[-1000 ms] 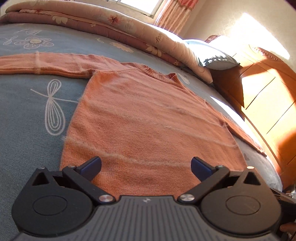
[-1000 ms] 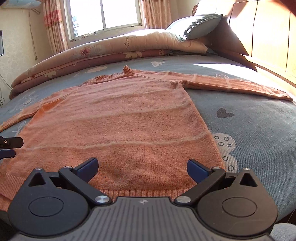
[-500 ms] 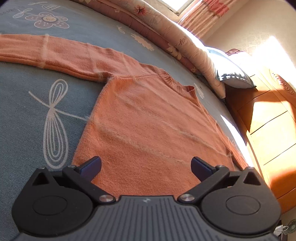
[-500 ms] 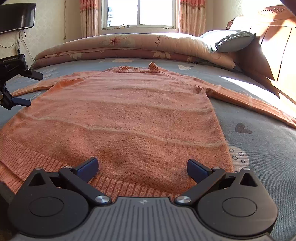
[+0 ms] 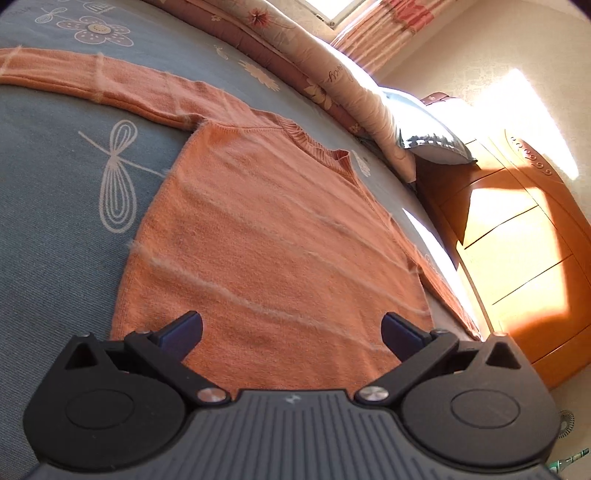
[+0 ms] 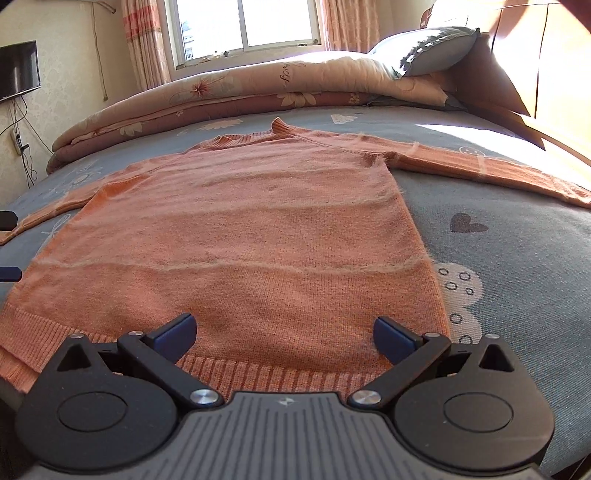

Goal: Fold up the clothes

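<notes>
An orange knit sweater (image 5: 258,229) (image 6: 240,236) lies flat on the grey-blue bedsheet (image 5: 48,206), both sleeves spread outward and the neck toward the far quilt. My left gripper (image 5: 291,330) hovers open over the sweater's lower left part, nothing between its fingers. My right gripper (image 6: 284,332) is open above the ribbed hem (image 6: 266,373), also holding nothing. In the right wrist view the left gripper's fingertips (image 6: 8,273) poke in at the left edge beside the sweater's side.
A folded floral quilt (image 6: 236,88) and a grey pillow (image 6: 432,51) lie along the far side of the bed. A wooden headboard (image 5: 517,236) stands at the right. A wall television (image 6: 18,70) and a window (image 6: 243,26) are behind.
Both views have shifted: the left gripper swung its view around and now sits over the sweater's lower left. The right gripper turned back, its view centred on the hem. The sweater has not moved.
</notes>
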`<state>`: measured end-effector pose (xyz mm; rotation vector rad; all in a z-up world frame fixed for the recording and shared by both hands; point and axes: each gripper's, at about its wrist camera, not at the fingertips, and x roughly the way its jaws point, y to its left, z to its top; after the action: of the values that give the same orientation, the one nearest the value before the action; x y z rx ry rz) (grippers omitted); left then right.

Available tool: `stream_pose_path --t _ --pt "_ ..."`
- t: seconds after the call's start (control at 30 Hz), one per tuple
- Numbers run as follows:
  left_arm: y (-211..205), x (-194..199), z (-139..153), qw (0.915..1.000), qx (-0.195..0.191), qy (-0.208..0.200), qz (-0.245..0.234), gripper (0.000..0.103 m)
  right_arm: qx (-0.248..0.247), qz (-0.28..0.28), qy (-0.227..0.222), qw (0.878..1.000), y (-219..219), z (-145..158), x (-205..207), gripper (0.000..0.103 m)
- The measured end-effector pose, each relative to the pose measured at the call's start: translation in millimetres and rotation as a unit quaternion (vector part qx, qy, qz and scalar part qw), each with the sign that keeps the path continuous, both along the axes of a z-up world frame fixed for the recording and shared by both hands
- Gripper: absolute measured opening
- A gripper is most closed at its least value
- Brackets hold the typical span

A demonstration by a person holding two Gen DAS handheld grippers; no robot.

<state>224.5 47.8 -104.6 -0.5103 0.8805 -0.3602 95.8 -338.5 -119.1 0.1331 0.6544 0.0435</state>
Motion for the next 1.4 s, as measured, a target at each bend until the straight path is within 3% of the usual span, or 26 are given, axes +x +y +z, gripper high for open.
stream_pose_path --t 0.27,0.47,0.9,1.1,1.23,1.4 --pt "5.1 -29.4 -3.3 0.9997 -0.024 -0.002 0.002 0.102 0.002 -0.003 0.001 1.000 -1.6 0.1 0.9 0.103" --pt "11.3 -48.5 4.9 1.0000 0.002 0.002 0.009 0.102 -0.002 -0.002 0.003 1.000 -1.0 -0.3 0.7 0.103" --pt "-20.9 -59.7 8.6 0.9976 0.052 -0.040 -0.024 0.102 -0.035 -0.005 0.009 0.999 2.8 -5.6 1.2 0.103" --pt "-43.1 -60.0 0.2 0.9915 0.088 -0.081 -0.050 0.102 -0.042 0.004 -0.002 0.999 0.2 -8.7 -4.8 0.103" --pt "-57.9 -60.2 -5.4 0.9855 0.112 -0.108 -0.068 0.102 -0.035 -0.019 -0.019 0.999 -16.5 -10.9 -15.8 0.103" --pt "-72.2 -61.2 -11.8 0.9770 0.136 -0.140 -0.086 0.102 -0.040 -0.038 -0.067 0.996 -23.8 -2.9 -32.6 0.103"
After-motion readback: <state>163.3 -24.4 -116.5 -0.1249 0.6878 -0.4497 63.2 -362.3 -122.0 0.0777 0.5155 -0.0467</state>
